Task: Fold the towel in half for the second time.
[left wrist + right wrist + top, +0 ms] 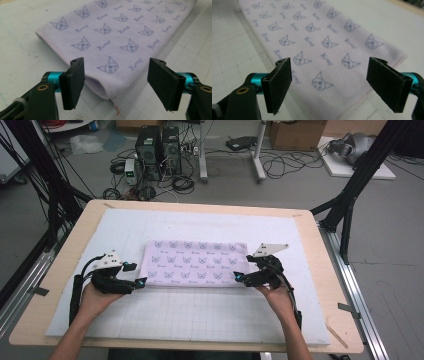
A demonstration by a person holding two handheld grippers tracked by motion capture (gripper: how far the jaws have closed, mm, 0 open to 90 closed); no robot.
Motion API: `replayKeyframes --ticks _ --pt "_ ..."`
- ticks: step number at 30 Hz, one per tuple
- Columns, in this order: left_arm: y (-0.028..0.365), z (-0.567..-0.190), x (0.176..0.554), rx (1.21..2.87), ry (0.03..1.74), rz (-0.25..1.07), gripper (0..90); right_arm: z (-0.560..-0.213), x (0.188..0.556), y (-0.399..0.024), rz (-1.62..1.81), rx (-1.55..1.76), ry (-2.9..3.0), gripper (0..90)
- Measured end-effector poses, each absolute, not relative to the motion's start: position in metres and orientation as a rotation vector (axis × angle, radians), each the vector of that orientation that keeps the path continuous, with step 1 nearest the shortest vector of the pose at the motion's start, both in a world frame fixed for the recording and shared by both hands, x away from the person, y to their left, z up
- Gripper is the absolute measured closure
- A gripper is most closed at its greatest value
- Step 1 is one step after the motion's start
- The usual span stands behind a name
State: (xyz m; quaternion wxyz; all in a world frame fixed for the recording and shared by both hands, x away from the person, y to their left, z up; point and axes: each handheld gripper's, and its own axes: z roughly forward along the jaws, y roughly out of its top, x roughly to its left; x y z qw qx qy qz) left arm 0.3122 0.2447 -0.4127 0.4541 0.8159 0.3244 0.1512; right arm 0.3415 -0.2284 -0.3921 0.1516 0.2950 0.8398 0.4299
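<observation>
A folded lilac cloth printed with small cat faces lies flat in the middle of the white grid mat. My left gripper sits at the cloth's near left corner, jaws open. In the left gripper view the folded corner of the cloth lies between and just beyond the gripper, with neither pad touching it. At the near right corner is my right gripper, also open. In the right gripper view the cloth stretches away under the parted gripper, free of both pads.
The mat covers most of a wooden table. Black frame struts stand at the table's right and left sides. On the floor beyond the far edge are computer towers, cables and a cardboard box.
</observation>
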Motion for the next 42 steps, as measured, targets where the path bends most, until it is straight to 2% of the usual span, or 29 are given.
replayKeyframes --ticks 10,22,42 --pt "0.251 -0.411 0.294 2.001 0.812 0.396 19.2 -0.402 0.324 -0.235 1.274 0.891 2.381 11.8" --pt "0.255 -0.412 0.285 1.999 0.81 0.394 15.4 -0.409 0.307 -0.24 1.275 0.9 2.392 11.8" --pt "0.261 -0.411 0.264 1.995 0.799 0.416 14.9 -0.412 0.275 -0.265 1.294 0.947 2.344 11.4"
